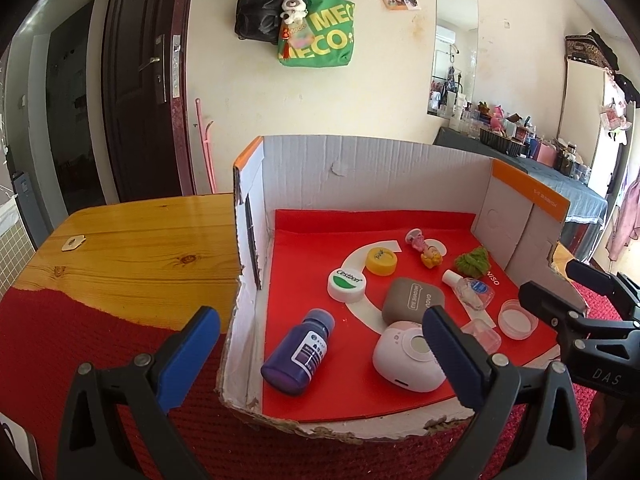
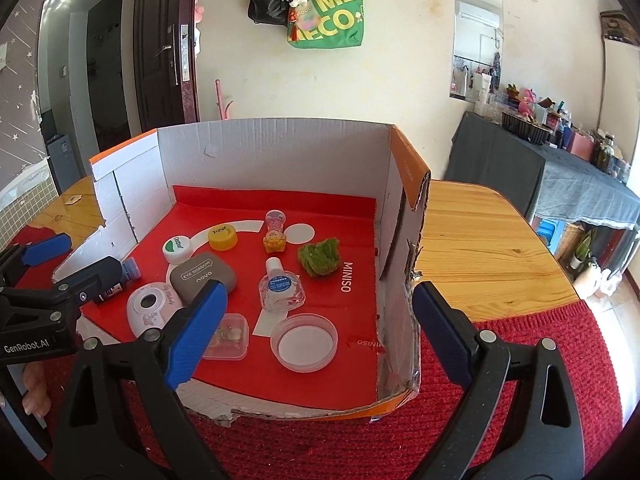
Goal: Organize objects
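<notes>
Red paper lines the floor of an open cardboard box (image 2: 280, 148) standing on a wooden desk (image 2: 480, 240). Inside lie a purple bottle (image 1: 298, 350), a pink round case (image 1: 404, 354), a grey eye-shadow case (image 2: 202, 274), a yellow lid (image 2: 223, 237), a clear squeeze bottle (image 2: 280, 286) and a green tuft (image 2: 320, 254). Left gripper (image 1: 320, 360) and right gripper (image 2: 320, 336) hover at the box's near edge, fingers spread wide, holding nothing.

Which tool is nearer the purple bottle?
Left. The left tool hangs open right over the purple bottle at the box's left front. The right tool, also open, is over the box's right side, by the clear lid.
</notes>
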Action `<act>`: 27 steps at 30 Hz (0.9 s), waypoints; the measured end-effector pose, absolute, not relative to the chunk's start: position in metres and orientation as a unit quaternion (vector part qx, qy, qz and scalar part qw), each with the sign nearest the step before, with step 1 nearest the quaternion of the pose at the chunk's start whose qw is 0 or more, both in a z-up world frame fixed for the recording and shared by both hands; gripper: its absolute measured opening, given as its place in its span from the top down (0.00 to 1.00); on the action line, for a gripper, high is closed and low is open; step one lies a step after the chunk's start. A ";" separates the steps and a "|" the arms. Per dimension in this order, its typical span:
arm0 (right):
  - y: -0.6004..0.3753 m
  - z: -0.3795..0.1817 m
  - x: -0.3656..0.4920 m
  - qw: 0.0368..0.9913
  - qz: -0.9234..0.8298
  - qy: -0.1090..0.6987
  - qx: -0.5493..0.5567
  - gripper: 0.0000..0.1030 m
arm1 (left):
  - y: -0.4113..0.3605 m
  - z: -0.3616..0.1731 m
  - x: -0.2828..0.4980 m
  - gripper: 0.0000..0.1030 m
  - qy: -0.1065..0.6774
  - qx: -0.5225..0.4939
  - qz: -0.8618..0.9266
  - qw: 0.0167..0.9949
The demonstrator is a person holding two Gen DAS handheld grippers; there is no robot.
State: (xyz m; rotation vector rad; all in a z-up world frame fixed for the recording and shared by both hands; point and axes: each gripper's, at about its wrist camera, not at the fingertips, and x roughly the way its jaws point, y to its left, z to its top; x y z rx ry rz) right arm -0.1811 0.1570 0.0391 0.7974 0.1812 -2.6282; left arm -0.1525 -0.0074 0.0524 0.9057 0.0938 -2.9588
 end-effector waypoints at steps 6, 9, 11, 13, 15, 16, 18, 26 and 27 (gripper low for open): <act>0.161 0.038 -0.183 0.189 -0.937 0.055 0.289 0.05 | -0.008 0.053 -0.151 0.00 0.031 0.293 -0.955 0.025; 0.160 0.038 -0.183 0.190 -0.937 0.057 0.289 0.05 | -0.008 0.053 -0.151 0.00 0.031 0.293 -0.955 0.026; 0.160 0.038 -0.183 0.191 -0.937 0.058 0.288 0.05 | -0.008 0.053 -0.151 0.00 0.031 0.293 -0.955 0.026; 0.160 0.038 -0.183 0.189 -0.937 0.057 0.288 0.05 | -0.008 0.053 -0.151 0.00 0.031 0.293 -0.955 0.026; 0.160 0.037 -0.183 0.189 -0.937 0.056 0.288 0.05 | -0.008 0.053 -0.151 0.00 0.031 0.293 -0.955 0.027; 0.160 0.038 -0.183 0.189 -0.937 0.056 0.288 0.05 | -0.008 0.053 -0.151 0.00 0.031 0.293 -0.955 0.027; 0.160 0.038 -0.183 0.189 -0.937 0.056 0.288 0.05 | -0.008 0.053 -0.151 0.00 0.031 0.293 -0.955 0.027; 0.161 0.038 -0.183 0.188 -0.938 0.056 0.287 0.04 | -0.008 0.053 -0.151 0.00 0.031 0.292 -0.955 0.028; 0.160 0.038 -0.183 0.188 -0.938 0.057 0.286 0.04 | -0.008 0.053 -0.151 0.00 0.031 0.293 -0.955 0.028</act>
